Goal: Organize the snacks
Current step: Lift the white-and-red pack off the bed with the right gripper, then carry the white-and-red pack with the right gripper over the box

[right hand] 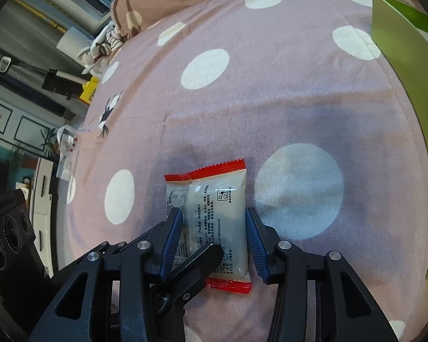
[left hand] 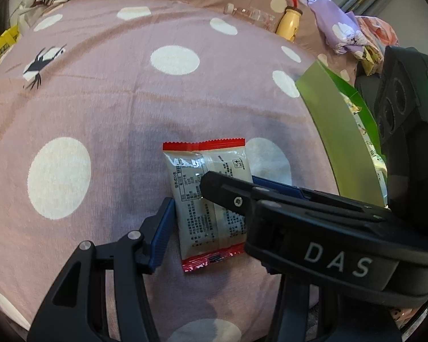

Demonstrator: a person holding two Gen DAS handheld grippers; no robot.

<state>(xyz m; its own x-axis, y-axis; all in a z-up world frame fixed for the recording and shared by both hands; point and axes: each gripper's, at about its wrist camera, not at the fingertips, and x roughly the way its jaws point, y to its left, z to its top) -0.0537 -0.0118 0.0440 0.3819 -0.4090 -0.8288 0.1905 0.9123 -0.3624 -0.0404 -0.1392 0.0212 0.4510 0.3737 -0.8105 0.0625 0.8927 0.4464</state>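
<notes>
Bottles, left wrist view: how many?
2, both lying at the bed's far edge against the dotted pillow: a clear bottle and a yellow bottle just right of it. The clothes pile may hide others.

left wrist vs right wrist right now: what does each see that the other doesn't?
Left wrist only: a yellow bottle and a clear bottle lying at the far edge of the bedspread, a bundle of purple cloth, and the packets inside the green box.

Right wrist only: room furniture off the bed's left side, and a white cup.

Both: the red-edged snack packet between the blue pads of both grippers, left gripper and right gripper, the dotted pink bedspread and the green box.
</notes>
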